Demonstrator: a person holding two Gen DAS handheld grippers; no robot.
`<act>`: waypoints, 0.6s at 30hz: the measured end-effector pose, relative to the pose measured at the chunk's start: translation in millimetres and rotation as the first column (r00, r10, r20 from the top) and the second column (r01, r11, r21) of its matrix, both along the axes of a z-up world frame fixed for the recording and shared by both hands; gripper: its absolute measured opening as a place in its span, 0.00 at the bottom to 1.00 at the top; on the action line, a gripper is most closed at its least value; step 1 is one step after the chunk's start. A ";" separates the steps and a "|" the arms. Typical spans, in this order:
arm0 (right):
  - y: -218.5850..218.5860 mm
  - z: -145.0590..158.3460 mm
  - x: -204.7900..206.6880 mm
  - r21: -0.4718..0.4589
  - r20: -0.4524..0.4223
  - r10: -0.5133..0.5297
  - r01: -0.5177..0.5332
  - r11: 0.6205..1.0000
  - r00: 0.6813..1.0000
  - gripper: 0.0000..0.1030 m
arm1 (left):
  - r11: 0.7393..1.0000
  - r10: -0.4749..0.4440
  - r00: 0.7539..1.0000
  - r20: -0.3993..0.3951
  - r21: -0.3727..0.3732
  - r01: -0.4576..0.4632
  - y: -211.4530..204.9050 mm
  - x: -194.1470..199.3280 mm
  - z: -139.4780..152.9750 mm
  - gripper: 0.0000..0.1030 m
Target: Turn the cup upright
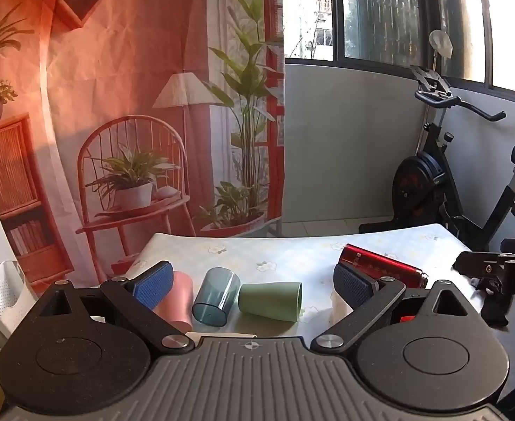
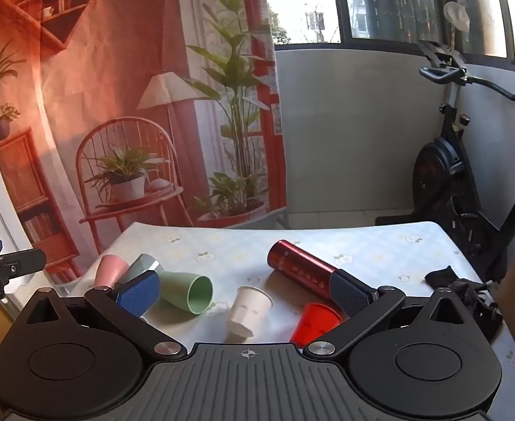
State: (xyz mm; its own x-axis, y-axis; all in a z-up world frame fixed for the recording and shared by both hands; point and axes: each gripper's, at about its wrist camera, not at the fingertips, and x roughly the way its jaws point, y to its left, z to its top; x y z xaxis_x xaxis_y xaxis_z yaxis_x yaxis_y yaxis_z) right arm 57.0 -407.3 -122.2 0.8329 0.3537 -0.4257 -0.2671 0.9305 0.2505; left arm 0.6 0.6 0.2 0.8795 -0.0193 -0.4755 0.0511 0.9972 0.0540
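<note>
Several cups are seen lying on their sides on the counter, among them a green cup, a white cup and a red cup, so none is yet upright. The right gripper is held low and level over the near edge, its fingers spread wide around the white cup, probably to frame it for grasping. The left gripper is likewise wide and empty, facing the blue transparent cup.

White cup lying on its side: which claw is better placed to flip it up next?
Probably the right claw: the white cup lies between its open fingers. From the left claw, only a sliver shows.
</note>
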 end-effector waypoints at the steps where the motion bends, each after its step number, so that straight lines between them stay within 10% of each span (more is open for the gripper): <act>1: 0.1 -0.1 -0.1 -0.001 -0.001 -0.001 0.001 1.000 1.000 1.00 | 1.000 -0.007 1.000 -0.005 -0.007 0.007 0.4 0.7 -0.1 0.96; 18: 6.7 -0.6 0.0 -0.010 -0.001 0.005 -0.005 1.000 1.000 1.00 | 1.000 0.016 1.000 0.017 -0.003 -0.016 2.5 -0.8 -2.1 0.96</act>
State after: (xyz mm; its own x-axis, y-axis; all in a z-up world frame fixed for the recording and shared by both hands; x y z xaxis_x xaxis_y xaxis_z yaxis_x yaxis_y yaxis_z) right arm 57.0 -400.7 -122.7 0.8307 0.3534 -0.4301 -0.2713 0.9317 0.2416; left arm -0.2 3.1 -2.0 0.8878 -0.0063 -0.4602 0.0342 0.9980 0.0523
